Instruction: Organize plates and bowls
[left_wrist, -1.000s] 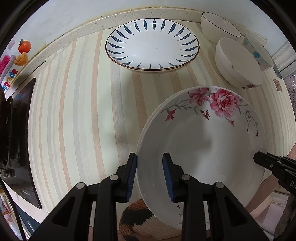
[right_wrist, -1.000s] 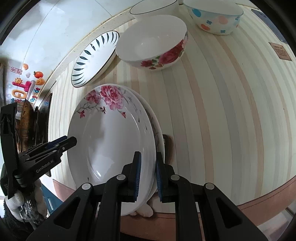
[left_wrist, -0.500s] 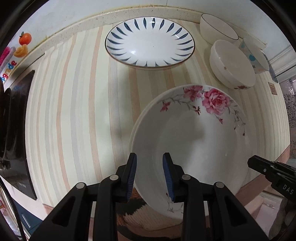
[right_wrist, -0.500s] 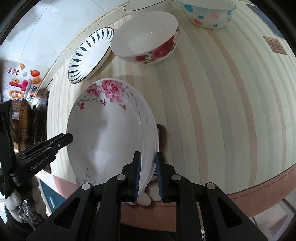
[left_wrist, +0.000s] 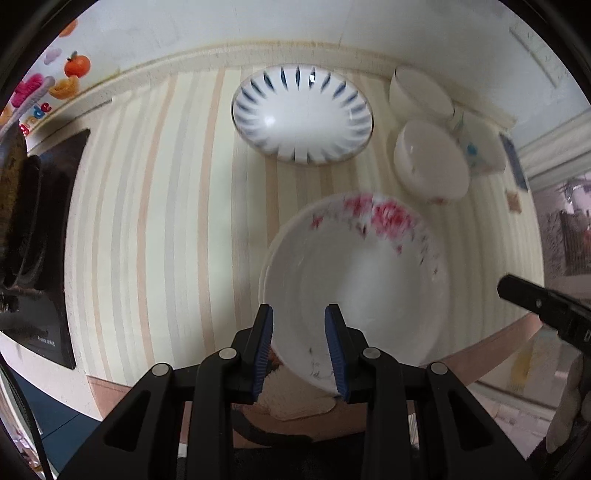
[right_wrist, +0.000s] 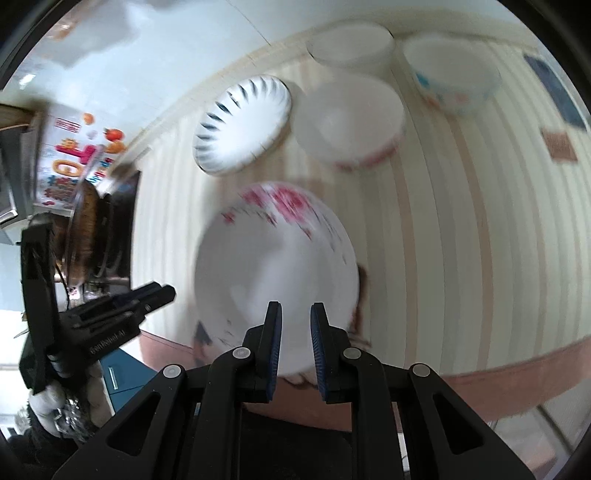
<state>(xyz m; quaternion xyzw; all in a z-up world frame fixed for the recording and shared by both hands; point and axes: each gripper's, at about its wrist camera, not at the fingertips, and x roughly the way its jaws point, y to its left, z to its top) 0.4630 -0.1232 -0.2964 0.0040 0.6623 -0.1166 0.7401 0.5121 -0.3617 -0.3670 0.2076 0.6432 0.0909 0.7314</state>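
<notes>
Left wrist view: we hold both grippers, left gripper (left_wrist: 298, 345) and right gripper (right_wrist: 295, 345), spread and empty over the rose plate (left_wrist: 356, 291), its blooms toward the counter's (left_wrist: 147, 221) back edge.

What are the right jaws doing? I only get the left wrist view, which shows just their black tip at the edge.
Observer: In the right wrist view the right gripper has its jaws apart, the rose plate showing through the gap.
Reviewer: Does the left gripper touch that plate?
Observer: No; seen from there its tip sits left of the rim, clear of it.
Reviewer: And the half-hidden far bowl?
Observer: The dotted bowl shows whole, upright, with blue and pinkish marks.
</notes>
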